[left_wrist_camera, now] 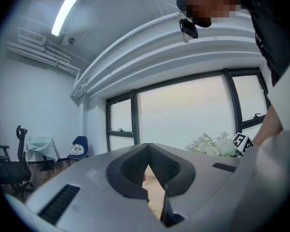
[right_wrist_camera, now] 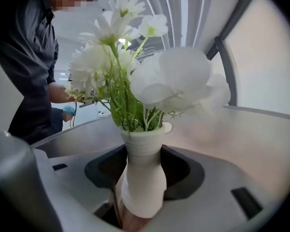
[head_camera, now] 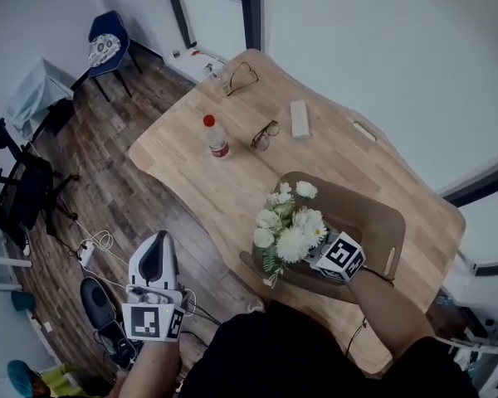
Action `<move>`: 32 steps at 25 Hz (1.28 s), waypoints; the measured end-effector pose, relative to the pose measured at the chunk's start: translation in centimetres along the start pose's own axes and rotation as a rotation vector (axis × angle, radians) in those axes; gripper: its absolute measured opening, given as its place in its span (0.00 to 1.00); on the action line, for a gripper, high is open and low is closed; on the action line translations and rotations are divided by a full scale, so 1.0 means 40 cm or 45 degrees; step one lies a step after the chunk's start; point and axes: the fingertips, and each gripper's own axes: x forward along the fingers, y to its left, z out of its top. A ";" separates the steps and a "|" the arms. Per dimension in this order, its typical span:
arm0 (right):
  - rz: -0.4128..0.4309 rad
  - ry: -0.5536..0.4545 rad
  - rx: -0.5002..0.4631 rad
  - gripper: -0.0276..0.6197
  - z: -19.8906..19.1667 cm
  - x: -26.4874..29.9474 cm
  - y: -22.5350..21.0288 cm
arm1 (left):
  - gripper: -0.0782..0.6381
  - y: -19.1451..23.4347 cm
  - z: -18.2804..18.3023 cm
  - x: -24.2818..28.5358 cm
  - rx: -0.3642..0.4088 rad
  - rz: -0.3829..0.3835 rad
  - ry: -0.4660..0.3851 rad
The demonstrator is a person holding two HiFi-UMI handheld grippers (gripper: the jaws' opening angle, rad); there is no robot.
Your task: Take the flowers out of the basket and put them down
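A bunch of white flowers [head_camera: 290, 230] with green leaves stands in a ribbed white vase [right_wrist_camera: 142, 178]. In the head view it is over the near-left part of a brown basket [head_camera: 382, 222] on the wooden table [head_camera: 224, 189]. My right gripper [head_camera: 315, 251] is shut on the vase's neck, with a black pad against each side. The blooms [right_wrist_camera: 130, 76] fill the right gripper view. My left gripper [head_camera: 155, 254] hangs off the table's near-left edge above the floor. It is shut and holds nothing. The left gripper view catches the flowers [left_wrist_camera: 212, 146] far off to the right.
On the far half of the table are a red-capped bottle [head_camera: 217, 138], a pair of glasses [head_camera: 265, 134], a second pair [head_camera: 241, 77] and a white box [head_camera: 300, 118]. Office chairs, cables and a shoe [head_camera: 100, 305] are on the wooden floor at the left.
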 end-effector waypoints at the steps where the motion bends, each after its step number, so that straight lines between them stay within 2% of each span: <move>1: -0.002 0.005 -0.015 0.41 0.007 -0.005 0.000 | 0.12 -0.002 0.005 0.002 0.002 -0.004 -0.005; 5: 0.007 0.027 -0.072 0.41 0.031 -0.021 0.011 | 0.12 -0.024 0.019 0.011 0.004 -0.032 -0.030; 10: -0.036 0.007 -0.054 0.41 0.067 -0.053 0.006 | 0.12 -0.058 0.038 0.025 0.002 -0.082 -0.064; 14: -0.105 -0.030 -0.004 0.41 0.098 -0.087 -0.009 | 0.12 -0.080 0.055 0.032 0.007 -0.110 -0.086; 24: -0.241 -0.093 -0.024 0.41 0.166 -0.177 -0.016 | 0.12 -0.141 0.080 0.061 0.018 -0.190 -0.118; 32: -0.369 -0.149 -0.005 0.41 0.225 -0.264 -0.016 | 0.12 -0.246 0.099 0.091 0.029 -0.341 -0.136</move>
